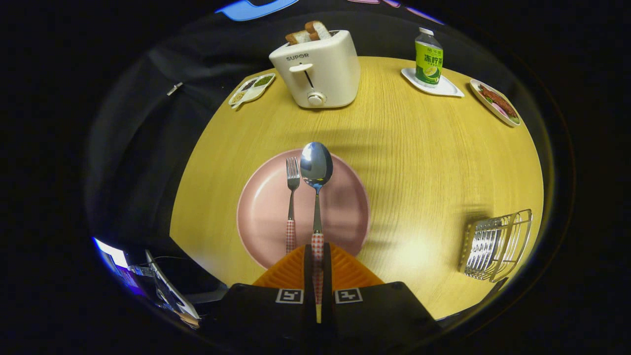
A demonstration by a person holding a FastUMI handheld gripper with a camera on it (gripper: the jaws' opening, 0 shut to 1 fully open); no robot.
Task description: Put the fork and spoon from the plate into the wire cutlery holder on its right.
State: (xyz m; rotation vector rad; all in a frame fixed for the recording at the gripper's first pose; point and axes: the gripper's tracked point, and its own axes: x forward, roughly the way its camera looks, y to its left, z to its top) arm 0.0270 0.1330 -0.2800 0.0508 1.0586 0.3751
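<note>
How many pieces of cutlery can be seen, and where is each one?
2. The spoon is clamped by its checked handle between the gripper fingers, its bowl over the pink plate. The fork lies on the plate, beside the spoon. None seen in the wire holder.

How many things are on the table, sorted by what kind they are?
Cutlery: 2, fork on the pink plate, spoon clamped in the tool
Dishes: 4
Toaster: 1
Bottle: 1
Wire cutlery holder: 1
Total: 9
</note>
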